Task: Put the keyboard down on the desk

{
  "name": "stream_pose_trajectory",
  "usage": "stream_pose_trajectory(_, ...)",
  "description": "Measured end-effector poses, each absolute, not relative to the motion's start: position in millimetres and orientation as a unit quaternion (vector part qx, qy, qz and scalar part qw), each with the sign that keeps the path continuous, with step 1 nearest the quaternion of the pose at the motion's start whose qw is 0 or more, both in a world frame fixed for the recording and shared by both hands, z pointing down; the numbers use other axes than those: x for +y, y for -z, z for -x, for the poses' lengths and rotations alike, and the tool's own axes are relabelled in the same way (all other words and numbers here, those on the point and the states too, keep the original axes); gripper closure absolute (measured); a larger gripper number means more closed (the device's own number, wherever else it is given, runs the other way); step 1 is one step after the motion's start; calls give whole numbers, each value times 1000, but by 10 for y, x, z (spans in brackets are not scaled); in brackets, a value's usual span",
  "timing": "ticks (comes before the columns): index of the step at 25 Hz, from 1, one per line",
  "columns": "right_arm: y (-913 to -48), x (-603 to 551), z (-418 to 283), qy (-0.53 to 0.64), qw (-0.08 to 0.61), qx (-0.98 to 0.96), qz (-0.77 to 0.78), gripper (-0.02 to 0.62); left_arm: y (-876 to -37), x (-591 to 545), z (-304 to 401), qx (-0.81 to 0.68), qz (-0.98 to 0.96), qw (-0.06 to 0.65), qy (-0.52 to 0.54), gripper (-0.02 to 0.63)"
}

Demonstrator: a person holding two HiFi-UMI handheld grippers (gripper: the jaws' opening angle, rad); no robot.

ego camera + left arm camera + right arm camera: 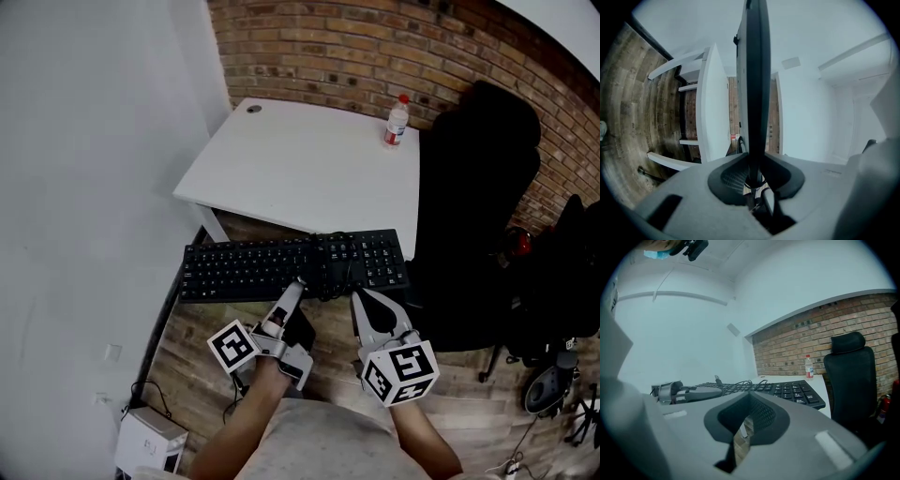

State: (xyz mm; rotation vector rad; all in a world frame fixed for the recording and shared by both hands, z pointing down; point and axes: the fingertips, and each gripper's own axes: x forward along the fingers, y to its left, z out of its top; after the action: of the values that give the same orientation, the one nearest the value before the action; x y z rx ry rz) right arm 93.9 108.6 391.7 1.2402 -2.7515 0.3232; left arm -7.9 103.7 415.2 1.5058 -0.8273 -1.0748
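Note:
A black keyboard [272, 267] hangs level in the air in front of the white desk [300, 173], its cable [336, 267] bunched on top. My left gripper [296, 285] is shut on the keyboard's near edge. In the left gripper view the keyboard [757, 70] stands edge-on between that gripper's [753, 164] pads, with the desk [712, 103] beyond. My right gripper [360, 294] is at the near edge under the number pad. Its jaws [748, 418] stand together with only floor showing in the slit. The keyboard [794, 390] lies just beyond them; whether they touch I cannot tell.
A water bottle [397, 120] stands at the desk's far right corner. A black office chair [473, 206] is right of the desk. A white wall runs along the left and a brick wall [356, 52] behind. A white box [150, 441] sits on the wooden floor at lower left.

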Motion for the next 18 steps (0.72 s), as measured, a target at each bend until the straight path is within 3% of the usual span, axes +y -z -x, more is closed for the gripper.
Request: stream_pose_trajectory(18, -3852, 66, 212, -104, 67, -885, -449, 586, -4155, -43, 1156, -309, -645, 558, 421, 526)
